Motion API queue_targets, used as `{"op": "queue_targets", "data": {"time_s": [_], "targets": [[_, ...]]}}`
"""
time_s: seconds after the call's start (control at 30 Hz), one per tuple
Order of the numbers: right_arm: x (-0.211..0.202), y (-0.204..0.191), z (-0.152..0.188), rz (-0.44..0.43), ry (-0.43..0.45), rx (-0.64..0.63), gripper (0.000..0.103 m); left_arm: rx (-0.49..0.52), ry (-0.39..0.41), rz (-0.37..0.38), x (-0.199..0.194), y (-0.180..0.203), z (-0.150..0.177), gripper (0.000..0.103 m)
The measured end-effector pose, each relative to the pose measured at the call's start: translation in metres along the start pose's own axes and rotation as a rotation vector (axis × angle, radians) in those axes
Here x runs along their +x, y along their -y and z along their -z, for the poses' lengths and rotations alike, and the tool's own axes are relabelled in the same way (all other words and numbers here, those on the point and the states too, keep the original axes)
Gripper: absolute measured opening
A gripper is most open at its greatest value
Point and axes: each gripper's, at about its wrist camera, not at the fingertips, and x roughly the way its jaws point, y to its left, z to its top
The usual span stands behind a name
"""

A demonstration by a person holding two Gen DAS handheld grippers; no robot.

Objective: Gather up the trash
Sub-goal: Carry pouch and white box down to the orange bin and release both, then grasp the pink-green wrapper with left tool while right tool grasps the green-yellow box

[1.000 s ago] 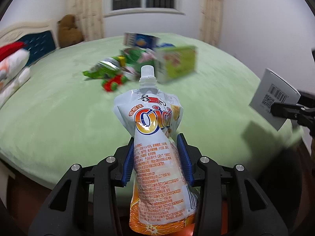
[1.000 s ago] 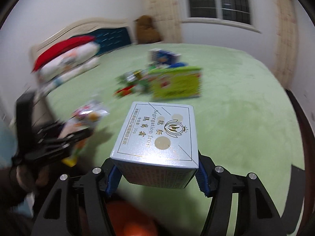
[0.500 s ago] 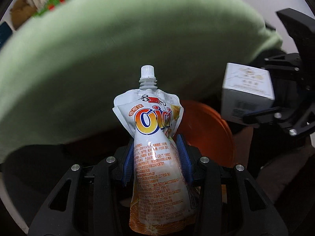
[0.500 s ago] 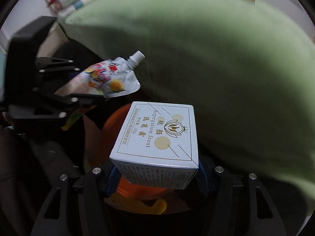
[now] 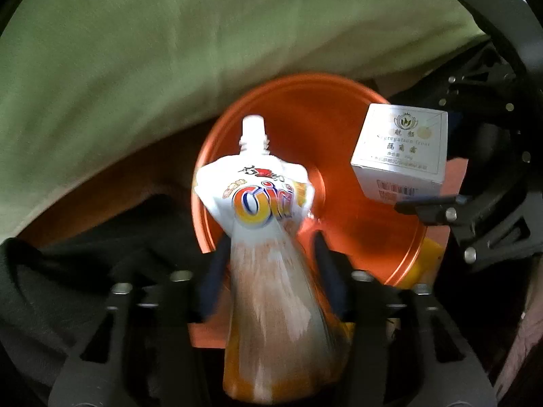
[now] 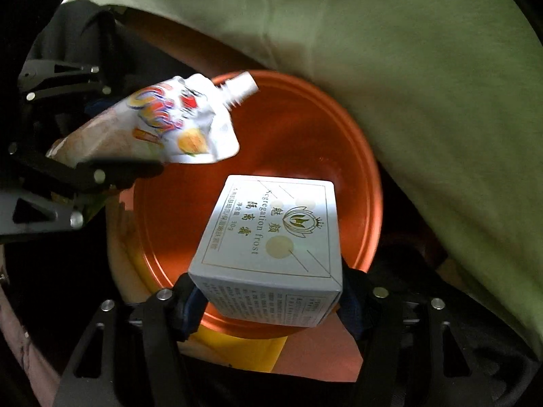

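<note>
Bin (image 5: 339, 108), orange w/ round rim, sits mid-frame in both views, its upper edge tucked under the green bed cover (image 5: 142, 54) overhang. Left gripper (image 5: 268, 254) is clamped on the juice pouch (image 5: 264, 210), spout pointing over the bin's left rim; pouch is motion-blurred. Right gripper (image 6: 271, 291) is closed on the white box (image 6: 278, 237), held over the bin's lower-centre opening. Open bin floor shows between pouch & box. Dark floor space lies left and below the bin.
</note>
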Motion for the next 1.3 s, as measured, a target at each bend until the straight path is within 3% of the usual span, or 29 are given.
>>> {"op": "queue_targets", "data": {"time_s": [0.03, 0.13, 0.3, 0.4, 0.47, 0.57, 0.6, 0.7, 0.77, 0.83, 0.87, 1.0, 1.1, 1.17, 1.3], "targets": [[0.002, -0.002, 0.0, 0.011, -0.001, 0.002, 0.081, 0.0, 0.006, -0.003, -0.002, -0.001, -0.001, 0.07], [-0.003, 0.004, 0.001, 0.001, 0.008, 0.029, 0.081, 0.0, 0.015, 0.002, -0.008, -0.004, -0.004, 0.074], [-0.051, 0.004, 0.026, 0.026, 0.131, 0.024, 0.081, -0.027, 0.069, 0.014, -0.029, -0.006, 0.003, 0.076], [-0.11, 0.001, 0.04, 0.026, 0.267, -0.012, 0.081, -0.035, 0.173, 0.035, -0.064, -0.006, 0.018, 0.076], [-0.155, 0.0, 0.04, 0.058, 0.378, -0.052, 0.081, -0.023, 0.29, -0.003, -0.095, -0.004, 0.034, 0.076], [-0.209, 0.007, 0.024, 0.102, 0.534, -0.071, 0.081, -0.016, 0.464, -0.071, -0.148, -0.015, 0.037, 0.076], [-0.231, 0.014, 0.013, 0.114, 0.615, -0.067, 0.083, -0.02, 0.499, -0.087, -0.163, -0.022, 0.021, 0.076], [-0.264, 0.033, -0.014, 0.156, 0.769, -0.01, 0.093, -0.066, 0.616, -0.126, -0.194, -0.033, 0.023, 0.081], [-0.28, 0.051, -0.042, 0.093, 0.819, 0.092, 0.093, -0.113, 0.666, -0.133, -0.204, -0.037, 0.012, 0.082], [-0.298, 0.073, -0.075, -0.082, 0.874, 0.227, 0.093, -0.159, 0.696, -0.121, -0.207, -0.041, 0.008, 0.082], [-0.307, 0.085, -0.094, -0.164, 0.887, 0.316, 0.093, -0.181, 0.71, -0.107, -0.207, -0.042, 0.007, 0.082], [-0.331, 0.112, -0.158, -0.253, 0.886, 0.6, 0.093, -0.233, 0.747, -0.08, -0.191, -0.052, 0.013, 0.082], [-0.335, 0.127, -0.193, -0.3, 0.83, 0.779, 0.093, -0.235, 0.757, -0.081, -0.18, -0.053, 0.012, 0.082], [-0.329, 0.137, -0.213, -0.28, 0.773, 0.898, 0.093, -0.222, 0.768, -0.09, -0.175, -0.051, 0.018, 0.082], [-0.312, 0.148, -0.239, -0.203, 0.689, 1.01, 0.093, -0.206, 0.785, -0.091, -0.171, -0.055, 0.024, 0.082]]}}
